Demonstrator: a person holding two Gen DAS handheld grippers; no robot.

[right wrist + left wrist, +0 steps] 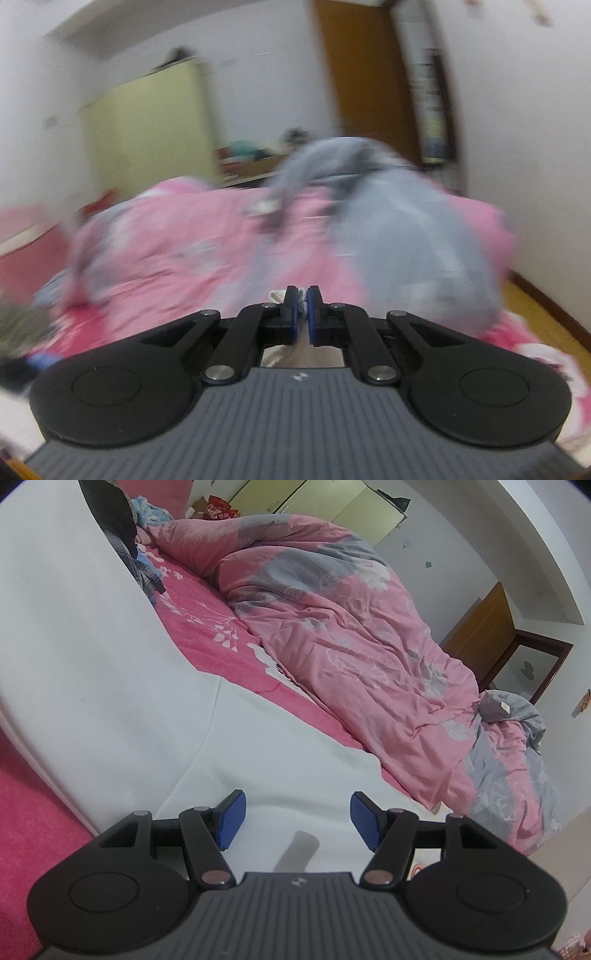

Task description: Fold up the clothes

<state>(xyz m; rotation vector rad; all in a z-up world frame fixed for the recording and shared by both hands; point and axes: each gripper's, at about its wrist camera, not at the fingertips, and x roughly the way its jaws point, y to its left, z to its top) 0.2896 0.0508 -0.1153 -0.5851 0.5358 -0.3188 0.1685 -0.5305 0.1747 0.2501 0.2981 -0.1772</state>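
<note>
A white garment [110,672] lay spread flat across the bed [207,635], likely laid out smooth for folding, with the pink quilt [332,635] bunched aside to clear room. The left claw [297,821] hovered over it, spread wide and empty. The right claw [302,314] pinched a scrap of pale cloth [277,294], seemingly lifting an edge. No writing was legible.
</note>
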